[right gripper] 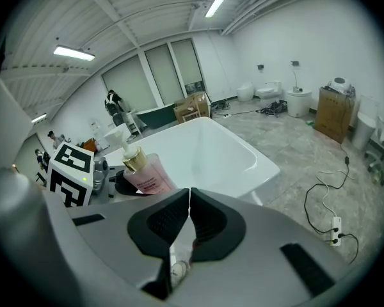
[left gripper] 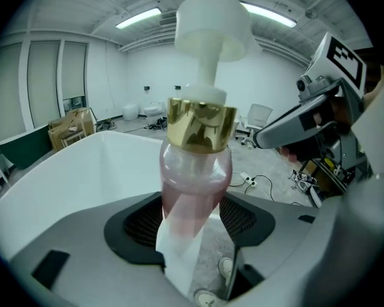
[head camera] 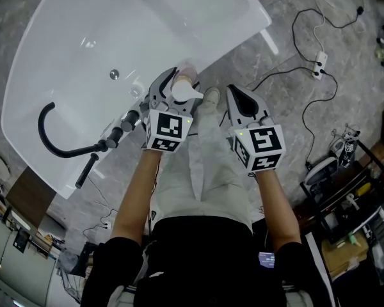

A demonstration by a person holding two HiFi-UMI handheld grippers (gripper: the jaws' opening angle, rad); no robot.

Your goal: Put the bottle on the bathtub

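A pink pump bottle [left gripper: 195, 178] with a gold collar and white pump head [head camera: 183, 89] stands upright between the jaws of my left gripper [head camera: 176, 85], which is shut on its body. It hangs just off the near rim of the white bathtub [head camera: 83, 56]. In the right gripper view the bottle [right gripper: 147, 174] shows at the left beside the marker cube. My right gripper [head camera: 238, 98] hovers to the right of the left one, over the floor; its jaws meet tip to tip with nothing between them [right gripper: 189, 200].
A black faucet [head camera: 57, 142] with handles sits on the tub's near-left rim. White cables and a power strip [head camera: 319, 62] lie on the grey floor at right. A person's legs and shoes [head camera: 211, 98] are below the grippers. Shelves and clutter stand at the right edge.
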